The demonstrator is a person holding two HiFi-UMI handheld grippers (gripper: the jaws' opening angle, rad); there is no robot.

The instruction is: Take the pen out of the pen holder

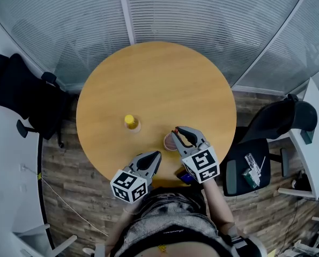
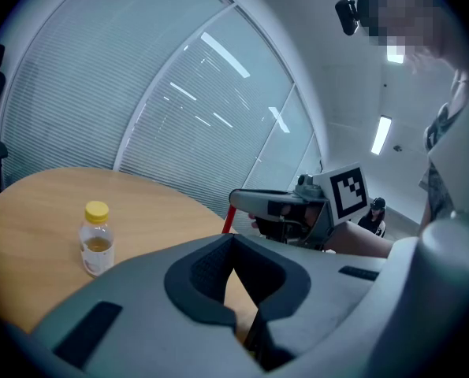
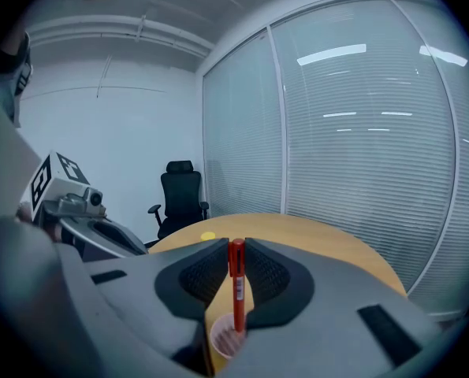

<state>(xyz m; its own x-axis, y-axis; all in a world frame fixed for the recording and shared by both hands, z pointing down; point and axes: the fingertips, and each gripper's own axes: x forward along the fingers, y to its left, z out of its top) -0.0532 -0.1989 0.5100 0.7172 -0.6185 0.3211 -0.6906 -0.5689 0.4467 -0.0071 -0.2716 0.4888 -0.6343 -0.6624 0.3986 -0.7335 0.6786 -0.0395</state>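
Note:
A red pen [image 3: 236, 286] stands upright in a small pink cup, the pen holder [image 3: 226, 339], on the round wooden table [image 1: 159, 84]. My right gripper [image 3: 236, 250] is shut on the pen's upper part, and the pen's lower end is still inside the cup. In the head view the right gripper [image 1: 176, 132] hangs over the pen holder [image 1: 170, 142] near the table's front edge. My left gripper [image 1: 157, 155] is shut on nothing, just left of the cup, its tips touching. From the left gripper view the pen [image 2: 227, 221] shows below the right gripper [image 2: 254, 203].
A small bottle with a yellow cap [image 1: 131, 123] stands left of the cup, also seen as the bottle [image 2: 97, 239]. Black office chairs stand at the left [image 1: 20, 92] and right [image 1: 266, 138]. Glass walls with blinds [image 1: 202, 15] curve behind the table.

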